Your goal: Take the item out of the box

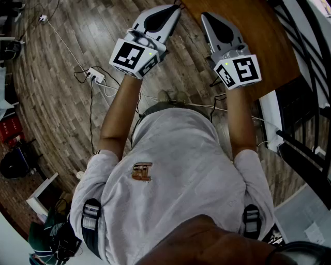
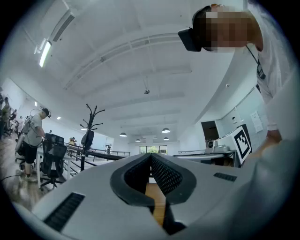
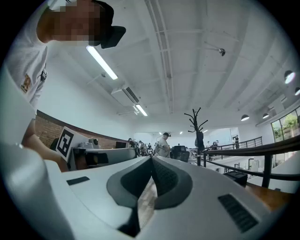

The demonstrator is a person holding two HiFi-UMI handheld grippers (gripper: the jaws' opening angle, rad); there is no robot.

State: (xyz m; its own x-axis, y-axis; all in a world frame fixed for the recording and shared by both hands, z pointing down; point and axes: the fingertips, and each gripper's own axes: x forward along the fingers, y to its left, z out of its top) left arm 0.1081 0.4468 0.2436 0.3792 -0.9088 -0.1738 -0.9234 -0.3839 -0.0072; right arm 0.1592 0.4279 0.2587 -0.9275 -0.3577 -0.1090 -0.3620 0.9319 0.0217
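No box and no item show in any view. In the head view my left gripper (image 1: 177,7) and right gripper (image 1: 204,15) are held side by side in front of the person's chest, pointing away over the floor and the edge of a brown wooden table (image 1: 253,36). Each carries its marker cube near the hand. In the left gripper view the left gripper (image 2: 150,155) has its dark pads meeting at the tip, nothing between them. The right gripper view shows the right gripper (image 3: 151,158) the same way, tips together and empty. Both look out level into a large hall.
A white power strip (image 1: 95,76) with cables lies on the wooden floor at left. A dark railing (image 1: 305,57) runs along the right. A coat stand (image 2: 90,129), office chairs and a standing person (image 2: 33,136) are far off in the hall.
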